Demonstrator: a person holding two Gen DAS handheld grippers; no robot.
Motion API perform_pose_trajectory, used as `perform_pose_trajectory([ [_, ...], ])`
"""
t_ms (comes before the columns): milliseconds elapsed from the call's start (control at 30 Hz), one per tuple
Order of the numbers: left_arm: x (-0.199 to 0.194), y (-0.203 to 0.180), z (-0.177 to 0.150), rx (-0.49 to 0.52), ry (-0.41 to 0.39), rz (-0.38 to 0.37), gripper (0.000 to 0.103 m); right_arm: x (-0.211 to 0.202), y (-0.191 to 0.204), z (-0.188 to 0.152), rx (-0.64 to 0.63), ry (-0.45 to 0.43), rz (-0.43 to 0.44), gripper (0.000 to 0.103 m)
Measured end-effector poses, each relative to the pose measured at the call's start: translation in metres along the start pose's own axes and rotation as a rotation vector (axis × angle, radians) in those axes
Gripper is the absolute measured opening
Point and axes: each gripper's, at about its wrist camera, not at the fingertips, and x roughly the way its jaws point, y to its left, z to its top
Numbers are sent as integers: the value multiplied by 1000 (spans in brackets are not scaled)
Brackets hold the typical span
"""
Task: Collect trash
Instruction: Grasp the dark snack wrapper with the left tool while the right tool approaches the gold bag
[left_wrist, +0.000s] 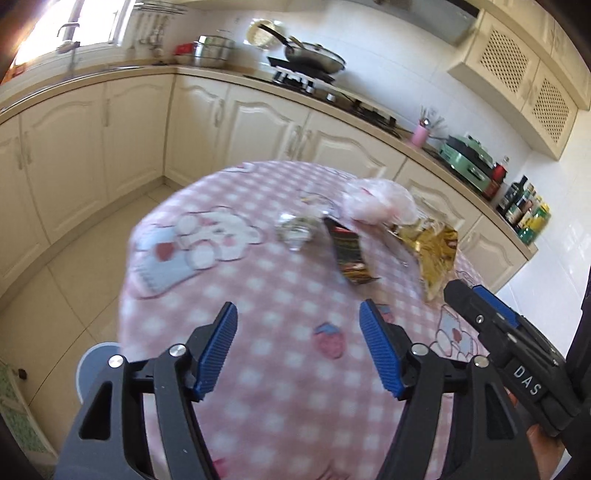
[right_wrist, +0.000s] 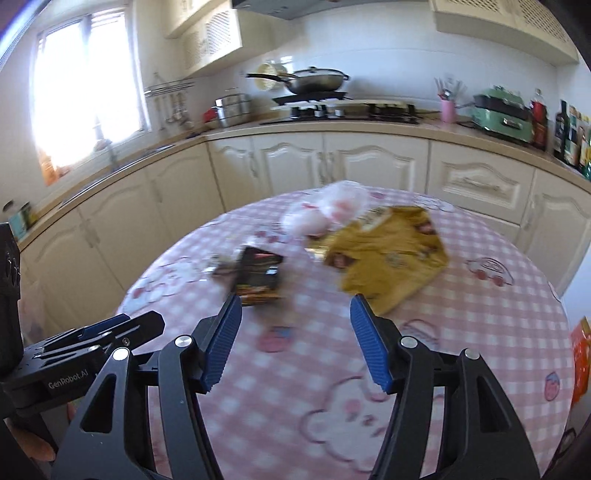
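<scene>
Trash lies on a round table with a pink checked cloth (left_wrist: 258, 295) (right_wrist: 480, 314). A yellow snack bag (right_wrist: 388, 262) (left_wrist: 432, 251), a dark wrapper (right_wrist: 258, 275) (left_wrist: 349, 254), a crumpled clear wrapper (left_wrist: 297, 229) and a pale pink plastic bag (left_wrist: 376, 201) (right_wrist: 332, 212) sit at its far side. My left gripper (left_wrist: 297, 317) is open and empty above the cloth, short of the dark wrapper. My right gripper (right_wrist: 295, 310) is open and empty, between the dark wrapper and the yellow bag. The right gripper also shows in the left wrist view (left_wrist: 476, 299).
Cream kitchen cabinets (right_wrist: 332, 162) and a counter run behind the table, with a pan on a stove (right_wrist: 314, 83), a green appliance (right_wrist: 502, 112) and bottles (right_wrist: 569, 129). An orange packet (right_wrist: 581, 362) sits at the table's right edge. Tiled floor (left_wrist: 74, 277) lies left.
</scene>
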Motion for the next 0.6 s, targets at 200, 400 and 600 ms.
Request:
perform_pose_trajectory([
  [200, 47, -28, 12, 12, 61, -22, 67, 18, -46, 2, 31, 53, -58, 59],
  [400, 85, -37, 26, 17, 97, 10, 66, 33, -52, 2, -8, 106, -56, 59],
  [600, 94, -41, 30, 53, 105, -11, 22, 52, -35, 9, -92, 137, -78, 59],
])
